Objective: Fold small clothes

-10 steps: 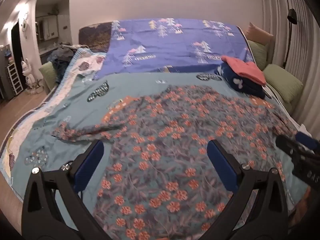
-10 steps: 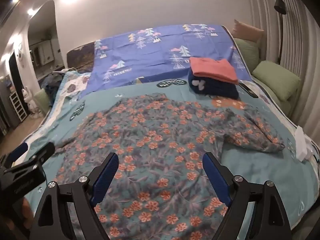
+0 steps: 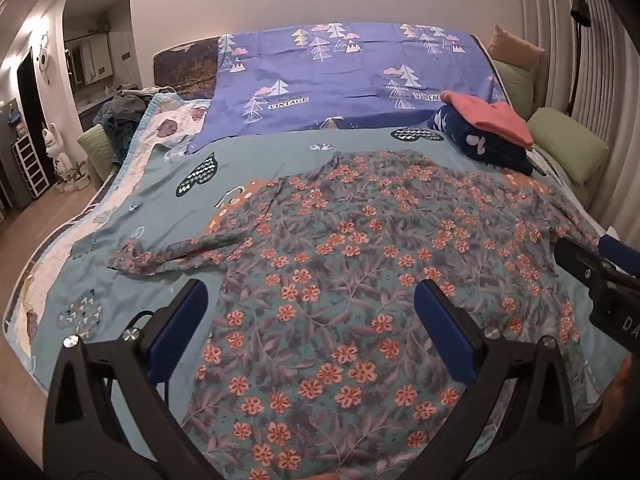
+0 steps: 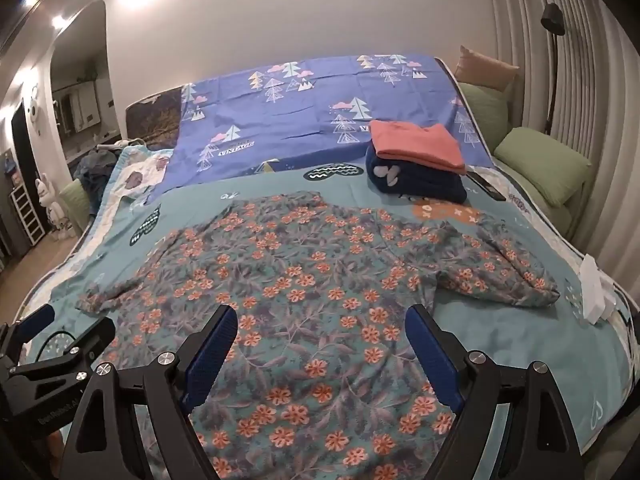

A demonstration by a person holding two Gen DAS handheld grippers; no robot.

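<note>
On the bed [image 3: 120, 216], directly ahead of and below both claws, a floral shirt [image 3: 360, 264] is spread flat, with its hem nearest the claws and its collar farthest away. Its long axis runs away from the claws toward the head of the bed, while the two sleeves are stretched out crosswise. The left sleeve [image 3: 176, 256] lies just beyond and to the left of the left claw [image 3: 312, 336]; the right sleeve [image 4: 504, 276] lies beyond and to the right of the right claw [image 4: 320, 356]. Each sleeve is therefore judged nearer to the claw on its own side.

Both claws are held wide apart and nothing is gripped; each hovers over the lower part of the shirt, the left near the left side seam, the right near the right one. Whether the fabric is touched cannot be told.

Farther off, beyond the right claw's right finger, a stack of folded clothes [image 4: 416, 160] sits on the bed, well apart from the shirt. Green pillows [image 4: 544, 160] are seen past the bed's right edge.
</note>
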